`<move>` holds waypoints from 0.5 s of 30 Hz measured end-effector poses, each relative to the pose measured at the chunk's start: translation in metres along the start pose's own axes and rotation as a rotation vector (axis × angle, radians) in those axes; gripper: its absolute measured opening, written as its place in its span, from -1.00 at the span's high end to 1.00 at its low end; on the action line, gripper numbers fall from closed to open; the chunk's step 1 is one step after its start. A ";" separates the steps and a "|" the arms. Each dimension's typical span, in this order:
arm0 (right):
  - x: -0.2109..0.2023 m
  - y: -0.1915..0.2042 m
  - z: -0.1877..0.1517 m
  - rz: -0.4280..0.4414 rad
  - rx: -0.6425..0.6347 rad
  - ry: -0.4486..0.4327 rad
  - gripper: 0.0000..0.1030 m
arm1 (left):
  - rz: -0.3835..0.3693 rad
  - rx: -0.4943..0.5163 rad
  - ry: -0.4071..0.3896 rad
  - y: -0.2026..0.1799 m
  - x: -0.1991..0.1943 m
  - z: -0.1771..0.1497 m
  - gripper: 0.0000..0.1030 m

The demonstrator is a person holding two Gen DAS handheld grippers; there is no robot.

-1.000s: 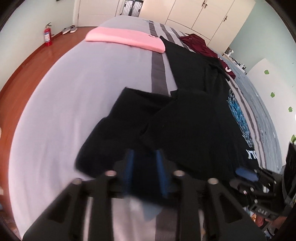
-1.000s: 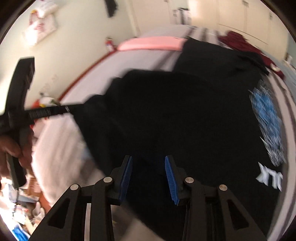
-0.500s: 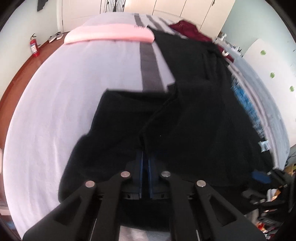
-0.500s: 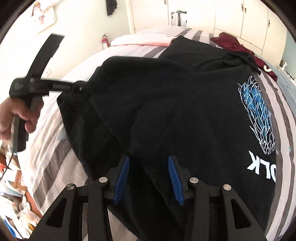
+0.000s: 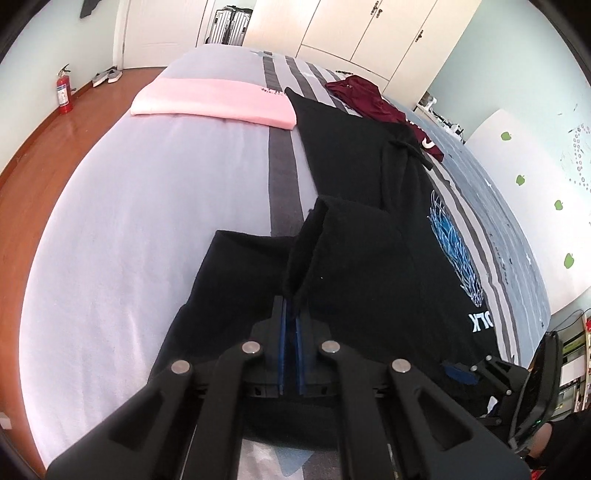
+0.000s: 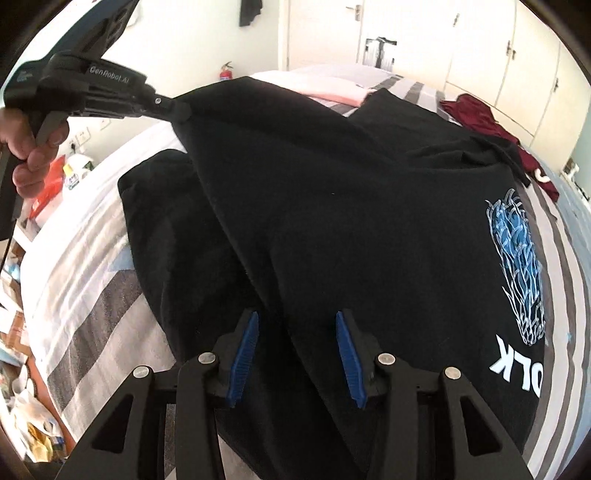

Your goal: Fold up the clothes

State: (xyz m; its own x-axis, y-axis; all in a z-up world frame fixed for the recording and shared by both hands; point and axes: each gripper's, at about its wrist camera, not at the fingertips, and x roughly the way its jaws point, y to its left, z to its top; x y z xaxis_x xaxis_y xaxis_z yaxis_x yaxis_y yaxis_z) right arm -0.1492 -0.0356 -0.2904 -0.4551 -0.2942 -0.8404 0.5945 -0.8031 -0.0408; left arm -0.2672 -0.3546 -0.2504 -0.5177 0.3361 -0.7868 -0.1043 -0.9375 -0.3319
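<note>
The black T-shirt lies on the bed; left tongs, open a second ago, now clench its edge, lifting it, probably a sleeve fold. Right tongs gape above its hem.

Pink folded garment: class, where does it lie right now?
In the left wrist view, the pink garment lies at the bed's far end, left of the black clothing.

A red fire extinguisher is stood on the wooden floor left of the grey striped bed; white wardrobe doors are seen beyond the bed.
</note>
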 end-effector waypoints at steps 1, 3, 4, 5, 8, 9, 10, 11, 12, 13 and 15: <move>0.002 0.000 0.000 -0.005 -0.006 0.005 0.56 | -0.002 -0.001 0.000 0.000 0.000 0.000 0.94; 0.006 0.000 0.001 -0.010 -0.011 0.014 0.65 | -0.005 -0.004 -0.001 0.001 -0.001 0.001 0.94; 0.007 -0.003 0.001 -0.004 -0.002 0.017 0.68 | -0.007 -0.005 -0.001 0.001 -0.001 0.002 0.94; 0.008 -0.004 0.001 0.000 0.001 0.018 0.74 | -0.008 -0.006 -0.002 0.001 -0.001 0.002 0.95; 0.008 -0.007 0.002 0.011 0.011 0.021 0.86 | -0.013 -0.010 -0.003 0.002 -0.001 0.003 0.95; 0.006 -0.009 0.004 0.020 0.021 0.019 0.86 | -0.015 -0.011 -0.004 0.002 -0.002 0.004 0.95; 0.004 -0.010 0.006 0.030 0.030 0.017 0.87 | -0.015 -0.014 -0.007 0.002 -0.004 0.006 0.95; 0.001 -0.012 0.007 0.039 0.040 0.014 0.88 | -0.017 -0.018 -0.012 0.003 -0.007 0.008 0.95; -0.002 -0.013 0.009 0.047 0.050 0.009 0.88 | -0.018 -0.023 -0.017 0.004 -0.009 0.010 0.95; -0.007 -0.014 0.012 0.057 0.060 0.001 0.88 | -0.020 -0.025 -0.021 0.004 -0.013 0.011 0.95; -0.015 -0.012 0.016 0.083 0.077 -0.008 0.88 | -0.018 -0.030 -0.027 0.007 -0.022 0.013 0.95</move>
State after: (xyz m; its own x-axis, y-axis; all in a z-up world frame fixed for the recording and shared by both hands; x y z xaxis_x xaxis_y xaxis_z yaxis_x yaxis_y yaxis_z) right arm -0.1603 -0.0295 -0.2687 -0.4118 -0.3657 -0.8347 0.5780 -0.8130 0.0710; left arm -0.2677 -0.3695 -0.2288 -0.5387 0.3498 -0.7665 -0.0885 -0.9282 -0.3614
